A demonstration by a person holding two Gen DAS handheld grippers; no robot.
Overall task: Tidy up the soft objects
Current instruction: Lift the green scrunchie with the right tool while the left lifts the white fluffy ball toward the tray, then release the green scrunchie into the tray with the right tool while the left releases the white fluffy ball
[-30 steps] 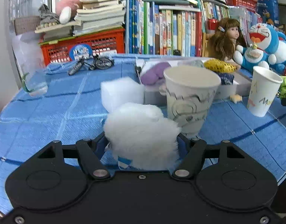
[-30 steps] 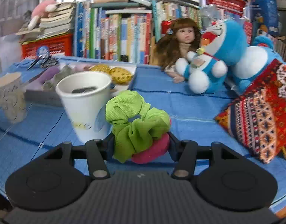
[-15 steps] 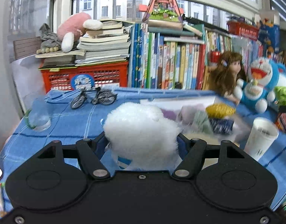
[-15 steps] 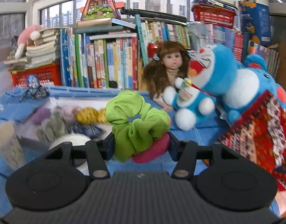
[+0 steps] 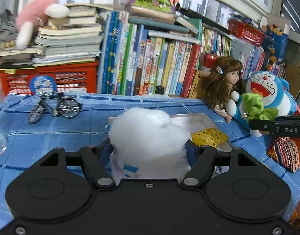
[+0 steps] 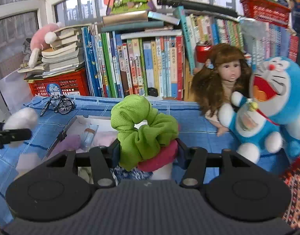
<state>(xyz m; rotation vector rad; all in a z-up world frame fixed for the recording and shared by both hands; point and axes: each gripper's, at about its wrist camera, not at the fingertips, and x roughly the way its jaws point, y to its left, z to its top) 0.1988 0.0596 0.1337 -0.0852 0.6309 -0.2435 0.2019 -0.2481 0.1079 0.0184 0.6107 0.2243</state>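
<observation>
My left gripper (image 5: 149,148) is shut on a white fluffy ball (image 5: 148,137) and holds it above the blue tablecloth. Behind the ball lies a white tray (image 5: 198,117) with a yellow sequinned piece (image 5: 209,138) in it. My right gripper (image 6: 147,150) is shut on a green scrunchie (image 6: 144,129) together with a pink one (image 6: 159,159) under it. The right gripper also shows at the right edge of the left wrist view, carrying the green scrunchie (image 5: 254,106). In the right wrist view the tray (image 6: 81,120) below holds a purple soft item (image 6: 70,143) and other blurred pieces.
A row of books (image 5: 150,64) and a red crate (image 5: 48,78) line the back. A toy bicycle (image 5: 53,106) stands at the left, a doll (image 6: 222,86) and blue plush cats (image 6: 271,105) at the right, next to a patterned pouch (image 5: 285,152).
Both grippers have risen and moved toward the back with their loads. The two paper cups and the white sponge have dropped out of sight; the tray now lies below.
</observation>
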